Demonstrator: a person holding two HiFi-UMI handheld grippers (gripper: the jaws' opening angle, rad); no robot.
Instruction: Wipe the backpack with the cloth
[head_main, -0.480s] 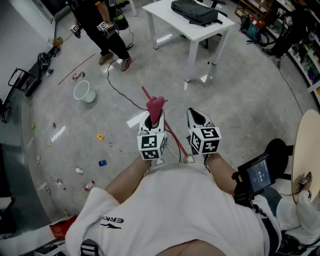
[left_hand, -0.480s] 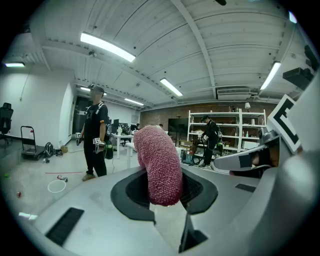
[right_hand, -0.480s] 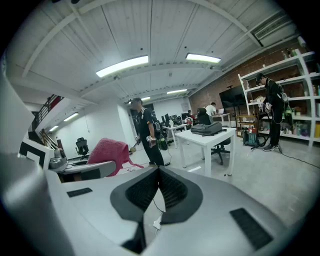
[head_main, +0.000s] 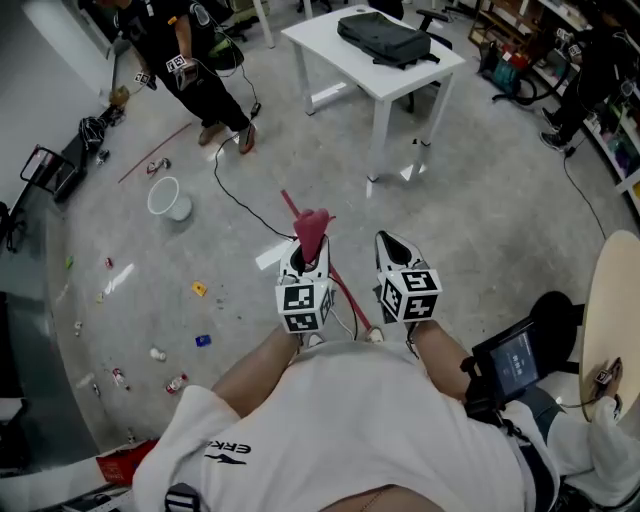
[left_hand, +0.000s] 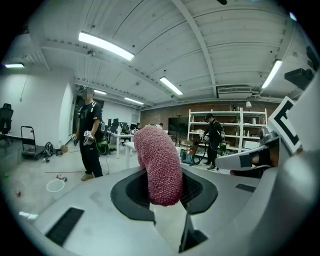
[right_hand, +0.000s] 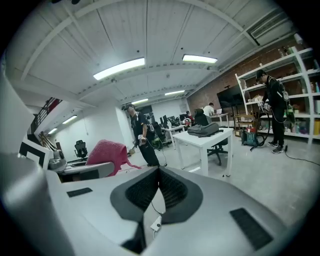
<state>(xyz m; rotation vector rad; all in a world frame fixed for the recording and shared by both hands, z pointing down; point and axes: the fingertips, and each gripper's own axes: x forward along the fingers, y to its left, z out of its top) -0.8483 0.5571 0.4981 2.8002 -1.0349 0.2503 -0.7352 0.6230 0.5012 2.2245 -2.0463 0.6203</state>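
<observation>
Close to the person's chest, the left gripper (head_main: 306, 262) is pinching the pink knitted cloth (head_main: 312, 224), its lower end hiding between the jaws, the right gripper (head_main: 392, 247) is pressing its jaws together on nothing, and the dark grey fabric backpack (head_main: 385, 38) is lying well apart ahead on the white rectangular table (head_main: 318, 40).

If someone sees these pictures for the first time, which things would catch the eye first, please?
The pink knitted cloth stands out, clamped in the left gripper close in front of the person. Far ahead, the dark grey backpack lies on the white rectangular table, not yet reached. The right gripper, beside the left one, is shut and holds nothing.
</observation>
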